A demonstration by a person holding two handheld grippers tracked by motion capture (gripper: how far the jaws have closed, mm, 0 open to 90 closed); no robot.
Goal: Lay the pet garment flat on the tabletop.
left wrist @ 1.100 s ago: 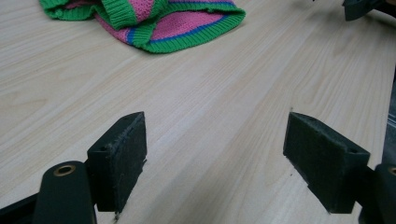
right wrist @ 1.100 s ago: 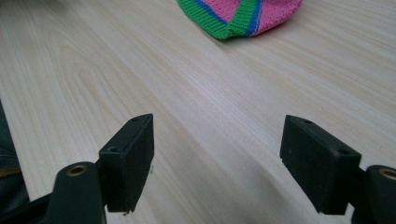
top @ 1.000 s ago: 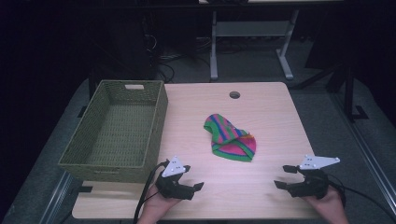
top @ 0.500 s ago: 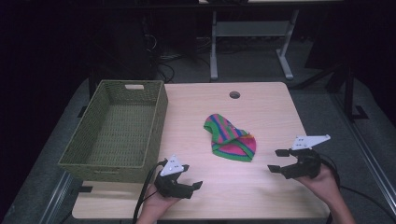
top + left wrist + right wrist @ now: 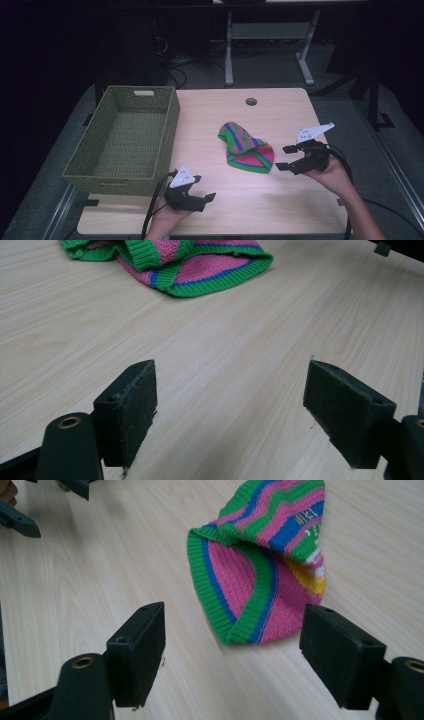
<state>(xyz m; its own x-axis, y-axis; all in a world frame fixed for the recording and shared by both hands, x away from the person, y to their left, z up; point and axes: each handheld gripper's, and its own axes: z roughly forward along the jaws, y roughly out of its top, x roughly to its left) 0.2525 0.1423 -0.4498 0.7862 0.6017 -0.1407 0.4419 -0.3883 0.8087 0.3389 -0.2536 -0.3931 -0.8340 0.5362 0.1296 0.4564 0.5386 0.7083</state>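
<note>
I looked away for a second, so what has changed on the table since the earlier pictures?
The right gripper has moved forward and left, toward the striped knit hat, jaws open, not yet touching it. The left gripper, the hat and the green basket stayed where they were.

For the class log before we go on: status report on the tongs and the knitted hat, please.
Left tongs open, low over table. Right tongs open, facing striped knitted hat, not touching. Hat lies crumpled mid-table, outside wicker basket. Nothing in the way.
</note>
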